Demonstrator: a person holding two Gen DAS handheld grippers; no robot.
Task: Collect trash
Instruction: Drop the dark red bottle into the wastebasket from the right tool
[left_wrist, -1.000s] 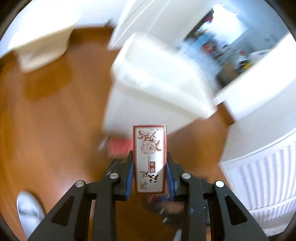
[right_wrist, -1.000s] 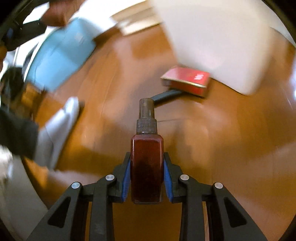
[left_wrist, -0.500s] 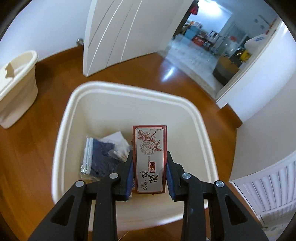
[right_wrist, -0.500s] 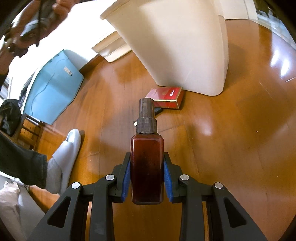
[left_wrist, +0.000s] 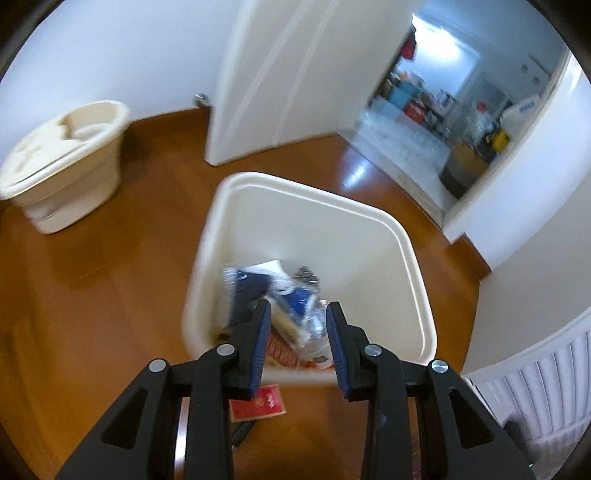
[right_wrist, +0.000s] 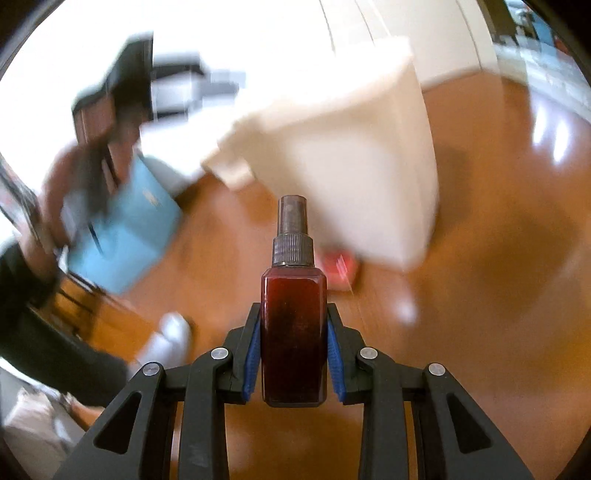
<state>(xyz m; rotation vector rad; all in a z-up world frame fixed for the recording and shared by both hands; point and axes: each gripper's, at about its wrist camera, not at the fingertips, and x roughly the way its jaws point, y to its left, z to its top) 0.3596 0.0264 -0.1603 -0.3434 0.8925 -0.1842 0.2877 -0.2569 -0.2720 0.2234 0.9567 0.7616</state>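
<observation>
My left gripper (left_wrist: 298, 314) is open and empty, held above the near rim of a cream trash bin (left_wrist: 413, 258). The bin holds a pile of wrappers and packets (left_wrist: 288, 310); a red-patterned box lies among them, partly hidden. A red pack (left_wrist: 258, 401) lies on the floor in front of the bin. My right gripper (right_wrist: 293, 314) is shut on a dark red spray bottle (right_wrist: 293, 332), held upright over the floor. The bin (right_wrist: 354, 166) is ahead of it and blurred, with the red pack (right_wrist: 338, 266) at its base.
A second cream lidded bin (left_wrist: 62, 166) stands at the left wall. A white door (left_wrist: 280, 74) and an open doorway (left_wrist: 436, 110) are behind. A white radiator (left_wrist: 535, 376) is at the right. A blue board (right_wrist: 122, 236), a person's leg and a slipper (right_wrist: 166, 339) are at the left.
My left gripper has opened and the red rose-printed box has dropped out of it into the bin. My right gripper has swung toward the bin with the bottle still held.
</observation>
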